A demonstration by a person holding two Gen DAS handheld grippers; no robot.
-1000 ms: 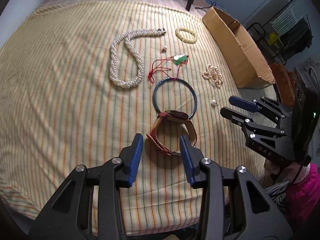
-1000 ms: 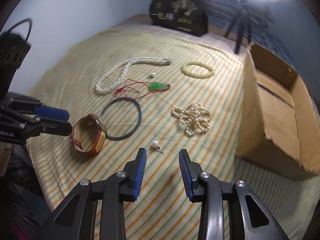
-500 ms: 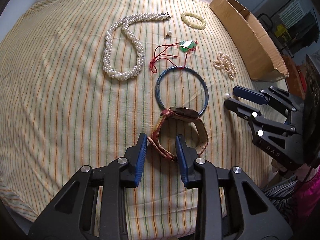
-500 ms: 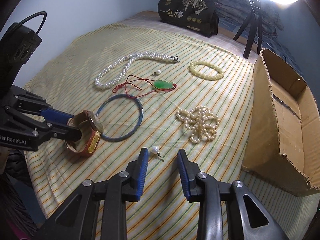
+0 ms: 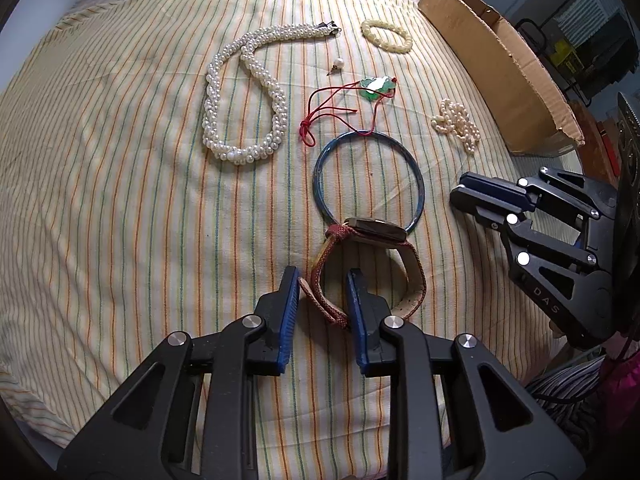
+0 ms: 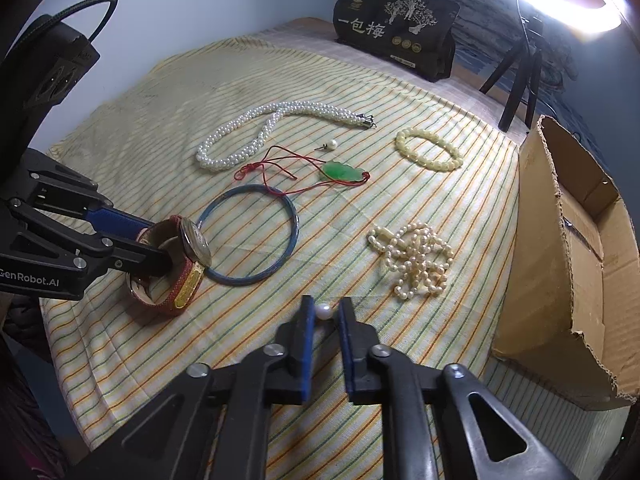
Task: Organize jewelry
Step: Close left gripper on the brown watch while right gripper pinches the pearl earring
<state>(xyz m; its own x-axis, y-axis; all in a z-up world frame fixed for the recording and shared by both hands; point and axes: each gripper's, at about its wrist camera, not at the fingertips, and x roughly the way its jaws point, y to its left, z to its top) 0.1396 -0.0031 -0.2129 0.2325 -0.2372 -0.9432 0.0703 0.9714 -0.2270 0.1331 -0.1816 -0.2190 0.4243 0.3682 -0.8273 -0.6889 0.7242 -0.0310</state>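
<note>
A red-strapped wristwatch (image 5: 372,236) lies on the striped cloth, resting on a blue bangle (image 5: 368,178). My left gripper (image 5: 323,280) is open, its fingers straddling the near part of the strap, one inside the loop; the watch also shows in the right wrist view (image 6: 176,264). My right gripper (image 6: 324,312) is open with a small pearl earring (image 6: 323,312) between its fingertips on the cloth. Further off lie a twisted pearl necklace (image 5: 244,92), a green pendant on red cord (image 5: 376,85), a second pearl earring (image 5: 338,65), a pale bead bracelet (image 5: 386,36) and a pearl strand heap (image 6: 416,258).
An open cardboard box (image 6: 576,264) stands at the right edge of the cloth. A black printed bag (image 6: 396,28) and a tripod (image 6: 520,76) stand at the far end. The right gripper's body (image 5: 552,248) sits right of the watch.
My left gripper moved forward and narrowed, so its fingers now straddle the watch strap. My right gripper moved forward and narrowed around the pearl earring.
</note>
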